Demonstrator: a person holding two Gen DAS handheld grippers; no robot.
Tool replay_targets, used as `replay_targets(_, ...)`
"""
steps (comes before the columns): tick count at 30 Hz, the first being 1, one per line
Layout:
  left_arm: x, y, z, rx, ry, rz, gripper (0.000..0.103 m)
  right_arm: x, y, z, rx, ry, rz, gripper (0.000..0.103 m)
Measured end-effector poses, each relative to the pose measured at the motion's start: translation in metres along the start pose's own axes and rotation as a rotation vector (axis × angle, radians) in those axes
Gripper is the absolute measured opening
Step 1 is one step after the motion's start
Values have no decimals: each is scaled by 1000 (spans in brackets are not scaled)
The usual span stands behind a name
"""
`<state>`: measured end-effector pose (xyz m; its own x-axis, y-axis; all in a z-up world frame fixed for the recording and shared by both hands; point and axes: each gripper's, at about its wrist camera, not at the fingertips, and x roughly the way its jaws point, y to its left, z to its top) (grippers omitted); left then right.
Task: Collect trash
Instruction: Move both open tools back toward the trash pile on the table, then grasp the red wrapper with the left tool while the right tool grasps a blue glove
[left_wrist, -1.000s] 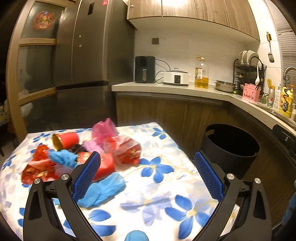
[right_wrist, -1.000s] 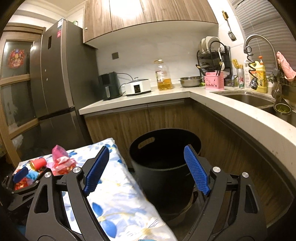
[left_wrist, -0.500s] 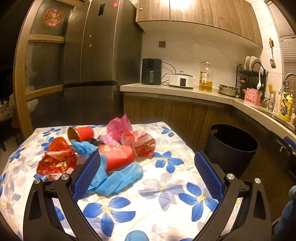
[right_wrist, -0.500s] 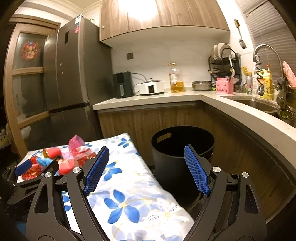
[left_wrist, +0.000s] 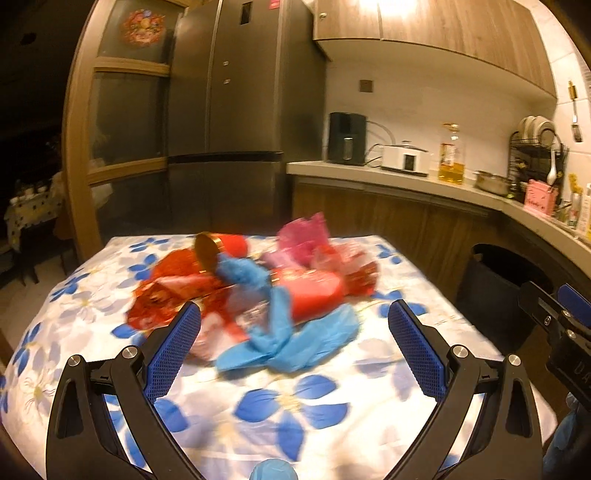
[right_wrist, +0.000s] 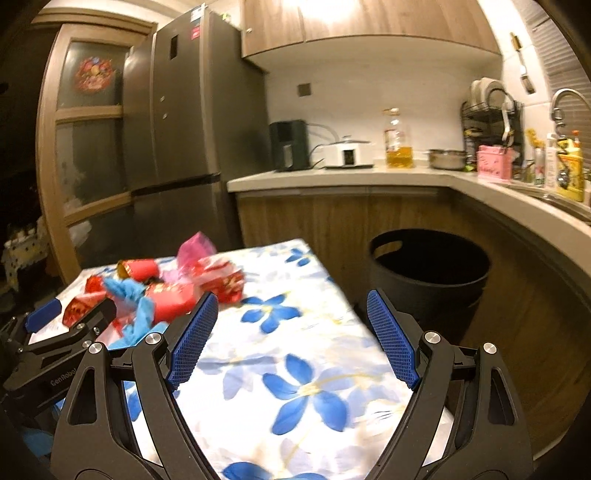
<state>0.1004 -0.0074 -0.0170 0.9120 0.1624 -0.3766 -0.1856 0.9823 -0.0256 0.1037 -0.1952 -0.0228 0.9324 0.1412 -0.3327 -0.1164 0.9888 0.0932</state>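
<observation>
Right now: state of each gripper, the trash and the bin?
left gripper: open, empty, aimed at the pile.
right gripper: open, empty.
red cup: lying on its side.
blue glove: crumpled flat on the tablecloth.
black bin: upright, uncovered, beside the table.

- Tall grey fridge (right_wrist: 192, 122) against the back wall, beside a wood-framed glass door (right_wrist: 88, 147).
- Pale countertop (right_wrist: 332, 175) over wooden cabinets (right_wrist: 332, 221).
- Warm light under the upper cupboards (right_wrist: 369, 22).
</observation>
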Motion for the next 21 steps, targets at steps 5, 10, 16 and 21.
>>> replay_targets(5,4,29,-10,-34,2,62,97,23,28,-13,-31,48,80,82)
replay_targets(10,9,51,-15,-51,3,116,97,52,59,-24,-59,110,151,82)
replay_targets(16,16,73,-19,-73,17,160,97,85,83,-32,-53,196,227,78)
replay_targets(21,22,83,-21,-83,30,175,97,110,100,-39,-66,265,251,74)
